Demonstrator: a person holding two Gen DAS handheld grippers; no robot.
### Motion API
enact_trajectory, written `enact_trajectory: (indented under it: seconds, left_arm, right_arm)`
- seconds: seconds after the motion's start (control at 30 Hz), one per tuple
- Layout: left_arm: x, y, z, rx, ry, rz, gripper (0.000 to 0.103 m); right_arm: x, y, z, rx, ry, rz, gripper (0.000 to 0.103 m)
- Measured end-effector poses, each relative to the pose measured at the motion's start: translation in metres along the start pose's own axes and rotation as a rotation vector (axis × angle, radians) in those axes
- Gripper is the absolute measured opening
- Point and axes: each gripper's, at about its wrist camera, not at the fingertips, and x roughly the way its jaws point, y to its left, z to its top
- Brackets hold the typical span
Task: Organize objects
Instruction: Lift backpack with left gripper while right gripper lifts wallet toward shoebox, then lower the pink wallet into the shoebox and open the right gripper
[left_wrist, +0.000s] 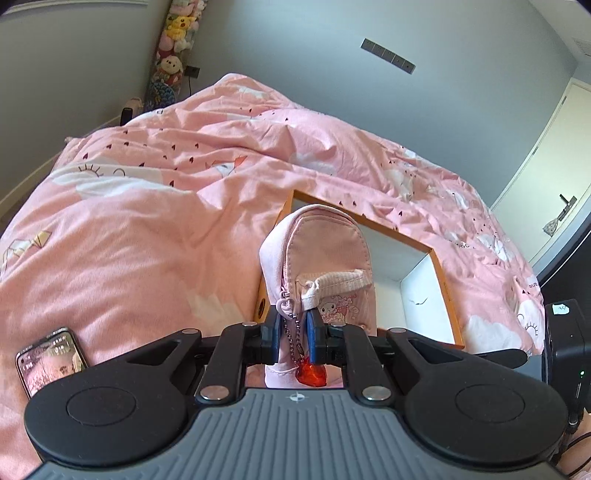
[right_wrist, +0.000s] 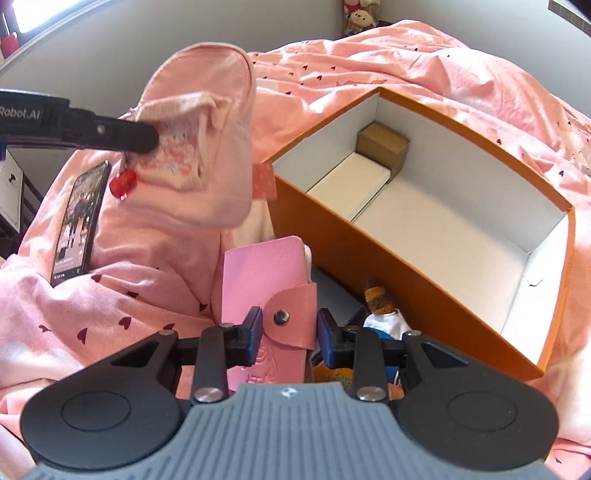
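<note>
Right gripper (right_wrist: 290, 334) stands with jaws apart around a pink snap wallet (right_wrist: 269, 295). Left gripper (right_wrist: 147, 138) clamps a pink pouch (right_wrist: 207, 147) above the bedspread (right_wrist: 424, 62). Orange box (right_wrist: 332, 225) lies open, a small brown box (right_wrist: 382, 147) in its far corner.

Pink-quilted bed (left_wrist: 147, 206) carries orange box (right_wrist: 369, 236) and phone (left_wrist: 48, 360).

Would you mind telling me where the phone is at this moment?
The phone lies screen-up on the pink duvet, at the left of both wrist views, left of the pink pouch and away from the orange box.
</note>
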Motion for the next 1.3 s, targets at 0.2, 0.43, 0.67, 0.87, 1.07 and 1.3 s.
enact_trajectory:
  seconds: [0.2, 0.43, 0.67, 0.87, 1.07, 1.3]
  left_arm:
    - [-0.001, -0.015, 0.017, 0.059, -0.03, 0.012, 0.015]
    - [0.012, -0.031, 0.029, 0.113, -0.023, -0.004, 0.015]
    - [0.041, -0.046, 0.043, 0.166, 0.014, -0.008, 0.016]
    - [0.079, -0.054, 0.054, 0.211, 0.082, 0.001, 0.015]
    - [0.122, -0.052, 0.06, 0.241, 0.181, 0.03, 0.015]
    - [0.159, -0.047, 0.064, 0.262, 0.259, 0.07, 0.016]
  right_arm:
    - [-0.029, -0.015, 0.007, 0.039, -0.084, -0.047, 0.033]
    - [-0.056, -0.04, 0.022, 0.102, -0.176, -0.082, 0.034]
    - [-0.068, -0.072, 0.042, 0.161, -0.256, -0.134, 0.034]
    - [-0.047, -0.112, 0.057, 0.284, -0.243, -0.131, 0.034]
    - [0.009, -0.16, 0.069, 0.496, -0.148, -0.056, 0.034]
    - [0.078, -0.189, 0.087, 0.62, -0.064, -0.029, 0.034]
